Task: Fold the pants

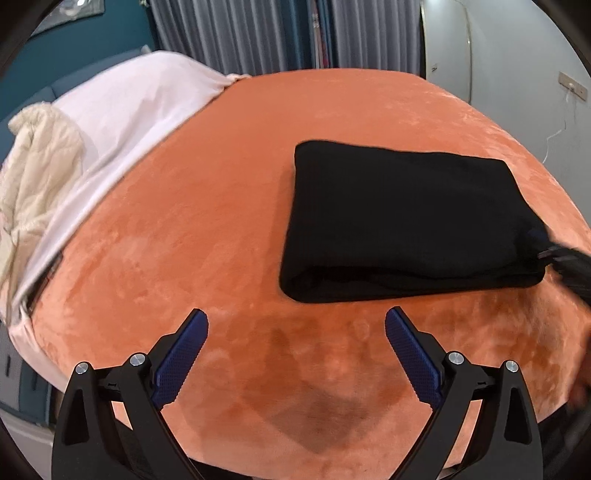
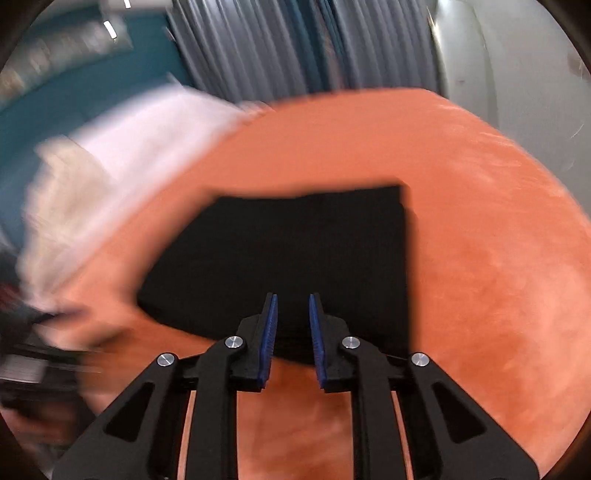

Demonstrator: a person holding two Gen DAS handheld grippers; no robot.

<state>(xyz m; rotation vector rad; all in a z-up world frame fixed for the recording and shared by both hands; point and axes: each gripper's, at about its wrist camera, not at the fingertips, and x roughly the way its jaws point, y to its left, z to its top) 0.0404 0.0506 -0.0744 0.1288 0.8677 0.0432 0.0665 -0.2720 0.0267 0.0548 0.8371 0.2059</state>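
The black pants [image 1: 402, 221] lie folded into a thick rectangle on the orange bed cover [image 1: 221, 206]. My left gripper [image 1: 295, 323] is wide open and empty, above the cover just in front of the pants' near left corner. In the right wrist view the pants [image 2: 295, 251] fill the middle. My right gripper [image 2: 293, 306] hangs over their near edge with its blue pads a small gap apart and nothing between them. The right gripper [image 1: 565, 262] also shows in the left wrist view at the pants' right corner. The right wrist view is blurred.
A pale pink sheet [image 1: 122, 122] and a cream blanket [image 1: 37, 166] lie at the left of the bed. Grey curtains [image 1: 258, 33] and a white wall [image 1: 517, 74] stand behind. The bed's near edge runs below my left gripper.
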